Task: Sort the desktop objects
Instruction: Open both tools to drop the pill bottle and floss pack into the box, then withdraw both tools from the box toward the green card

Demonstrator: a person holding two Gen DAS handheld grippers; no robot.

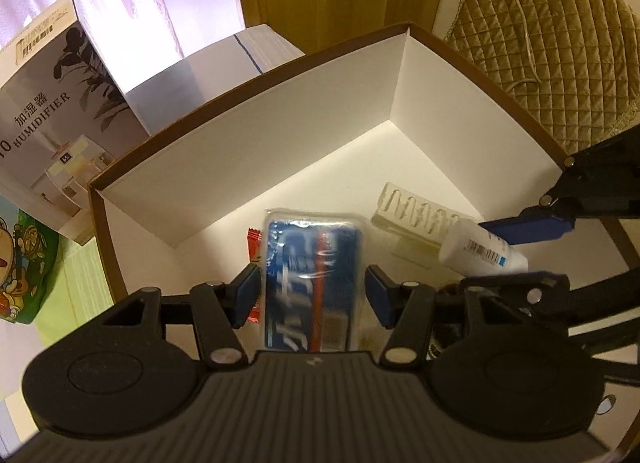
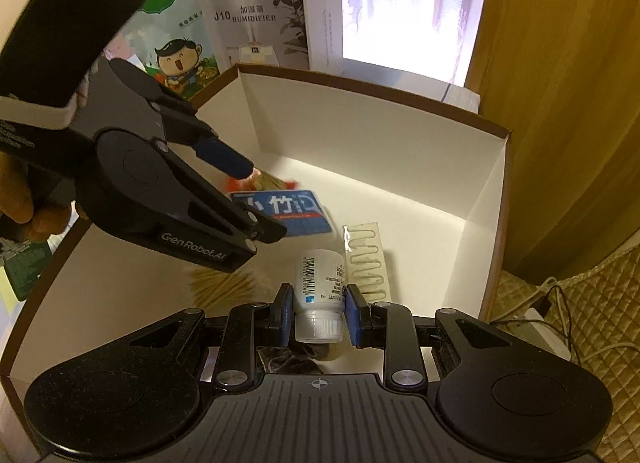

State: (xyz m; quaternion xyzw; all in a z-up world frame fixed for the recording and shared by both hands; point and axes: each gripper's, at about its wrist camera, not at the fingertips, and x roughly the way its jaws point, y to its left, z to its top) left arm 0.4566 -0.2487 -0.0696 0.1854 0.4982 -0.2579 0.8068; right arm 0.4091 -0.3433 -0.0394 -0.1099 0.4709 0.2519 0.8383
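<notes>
A blue packet with white lettering sits between the pads of my left gripper, which is shut on it just above the floor of a white box with a brown rim. In the right wrist view the same packet shows at the left gripper's tips. My right gripper is shut on a white bottle with a barcode label, cap toward the camera, low inside the box. From the left wrist view the bottle hangs in the right gripper.
On the box floor lie a red wrapper, a clear ridged plastic piece and a bundle of thin wooden sticks. Behind the box stand a humidifier carton and a green snack bag. A quilted cushion with cables lies to the right.
</notes>
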